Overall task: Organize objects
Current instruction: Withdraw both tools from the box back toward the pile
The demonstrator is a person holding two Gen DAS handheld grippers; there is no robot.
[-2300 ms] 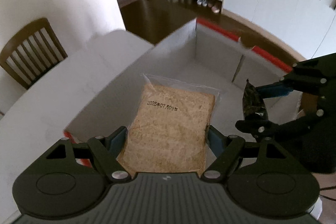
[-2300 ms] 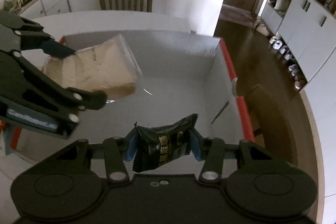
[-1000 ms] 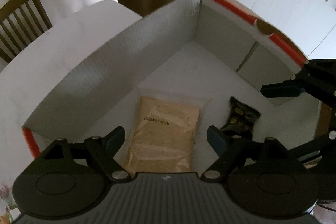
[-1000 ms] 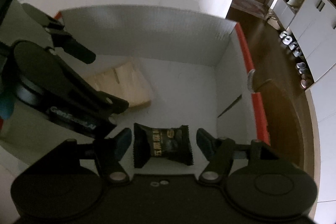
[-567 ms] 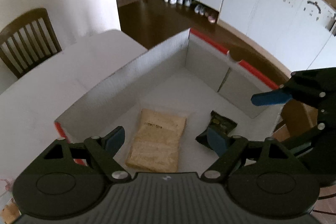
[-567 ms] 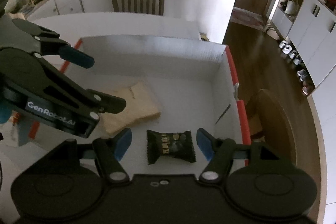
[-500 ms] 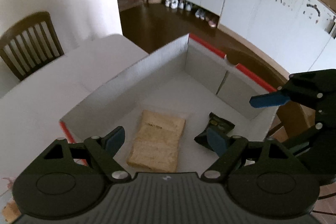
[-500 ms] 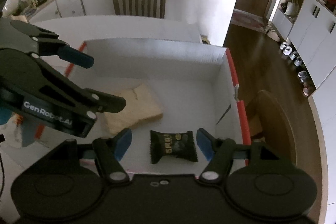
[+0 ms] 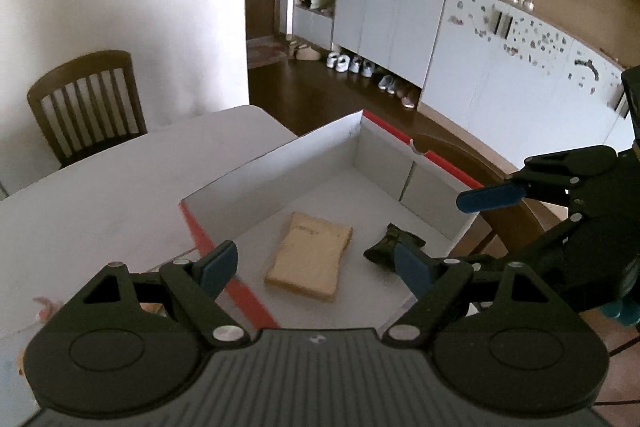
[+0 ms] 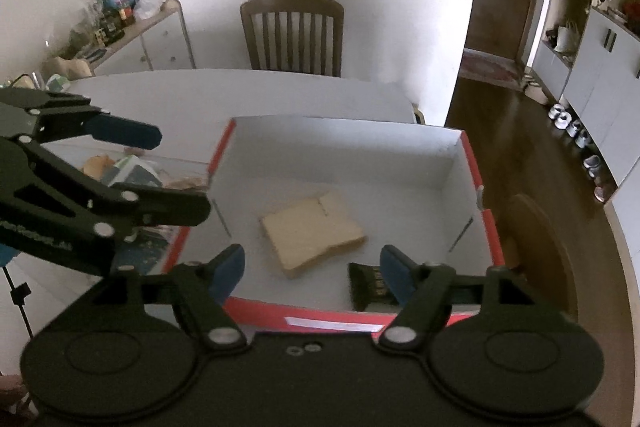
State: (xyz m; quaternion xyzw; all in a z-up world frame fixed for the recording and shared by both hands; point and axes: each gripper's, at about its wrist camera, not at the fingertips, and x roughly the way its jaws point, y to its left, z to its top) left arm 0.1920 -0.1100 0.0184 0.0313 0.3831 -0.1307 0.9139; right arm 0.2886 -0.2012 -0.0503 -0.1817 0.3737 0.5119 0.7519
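A bagged slice of bread (image 9: 310, 256) (image 10: 314, 233) lies flat on the floor of an open white box with red rims (image 9: 304, 151) (image 10: 348, 143). A small black snack packet (image 9: 386, 248) (image 10: 366, 287) lies beside it, toward the right. My left gripper (image 9: 316, 265) is open and empty, held above the box's near rim. My right gripper (image 10: 312, 267) is open and empty, above the box's near edge. Each gripper shows in the other's view: the right one (image 9: 516, 223) and the left one (image 10: 144, 171).
The box stands on a white table (image 9: 100, 195). Several loose packets (image 10: 132, 171) lie on the table left of the box. A wooden chair (image 10: 294, 35) stands behind the table, a sideboard (image 10: 156, 43) at the left, and another chair back (image 10: 536, 247) by the box's right side.
Both grippers let go of the bread and the snack packet inside the box, then rose and drew back. The two items now lie on the box floor.
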